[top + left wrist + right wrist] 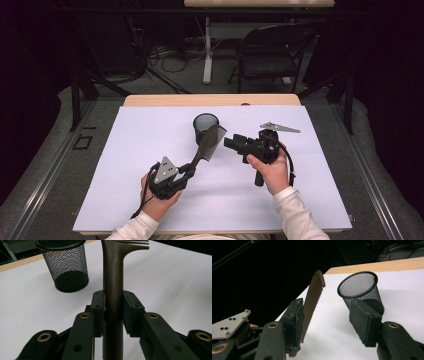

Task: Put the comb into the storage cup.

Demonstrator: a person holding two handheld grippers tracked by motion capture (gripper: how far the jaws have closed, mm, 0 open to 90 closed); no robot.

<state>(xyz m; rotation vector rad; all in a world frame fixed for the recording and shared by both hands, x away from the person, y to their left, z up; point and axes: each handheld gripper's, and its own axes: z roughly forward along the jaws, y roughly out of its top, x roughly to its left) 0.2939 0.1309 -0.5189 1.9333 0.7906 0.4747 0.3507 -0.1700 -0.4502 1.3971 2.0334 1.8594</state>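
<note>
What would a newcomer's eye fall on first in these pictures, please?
Most likely the dark comb, held up by its handle in the left gripper above the middle of the white table. Just behind it stands a black mesh cup, and the right gripper, jaws open, points at the comb.

The high view is looking forward and down from above my side of the counter (150,200), far enough off to take in the whole white top, with my forearms coming in at the bottom edge. The camera on my left gripper (113,307) is sitting very close, peering along its jaws at the comb (113,277) rising up the frame's centre, with the mesh cup (65,267) in the upper left. The camera on my right gripper (325,322) is looking low across the counter toward the left gripper's plate in the lower left. All three views are sharing the mesh cup and the comb.
</note>
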